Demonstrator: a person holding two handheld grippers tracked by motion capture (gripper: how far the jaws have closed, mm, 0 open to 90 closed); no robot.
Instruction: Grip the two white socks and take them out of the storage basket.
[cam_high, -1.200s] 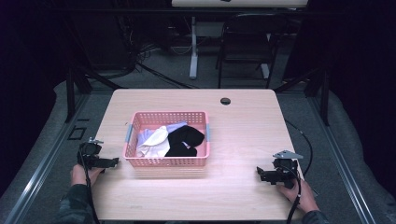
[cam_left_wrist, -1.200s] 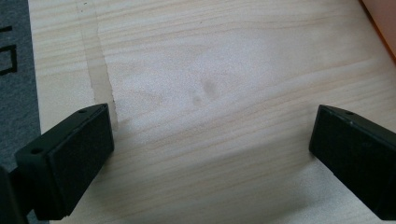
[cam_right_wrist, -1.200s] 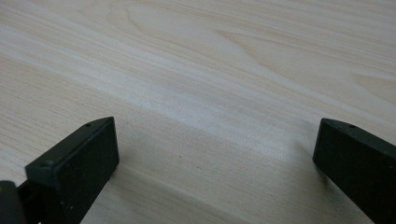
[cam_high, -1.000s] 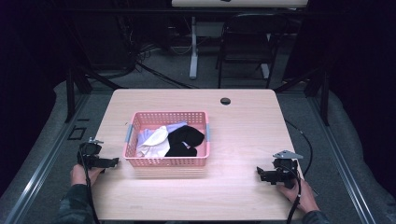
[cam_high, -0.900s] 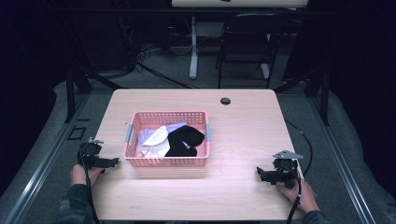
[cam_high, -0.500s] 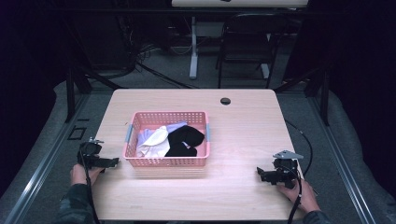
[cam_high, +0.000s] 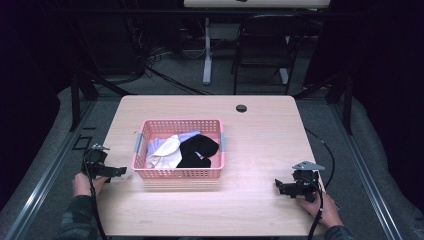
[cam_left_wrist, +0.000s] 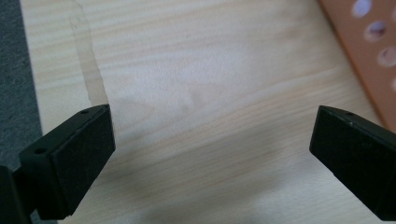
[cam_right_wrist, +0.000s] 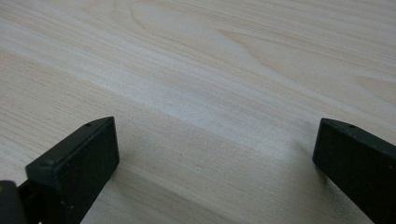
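Pink perforated plastic basket (cam_high: 180, 172) at desk (cam_high: 260, 135) centre-left, holding white, lavender and black cloth items (cam_high: 182, 150). Left claw (cam_high: 119, 171) just left of basket, jaws wide apart, empty. Right claw (cam_high: 278, 186) near right, well apart from basket, also wide, empty. Nothing taken out yet; all handling left.

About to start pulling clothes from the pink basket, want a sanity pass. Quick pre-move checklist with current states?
1. Left gripper open, nothing between its jaws: ok.
2. Right gripper open, nothing between its jaws: ok.
3. Pink basket upright and flat on the table: ok.
4. Clothes in the basket, white piece and black piece on top and reachable: ok.
5. Left gripper beside the basket's left wall, not touching: ok.
6. Number of garments in the heap: cannot tell.
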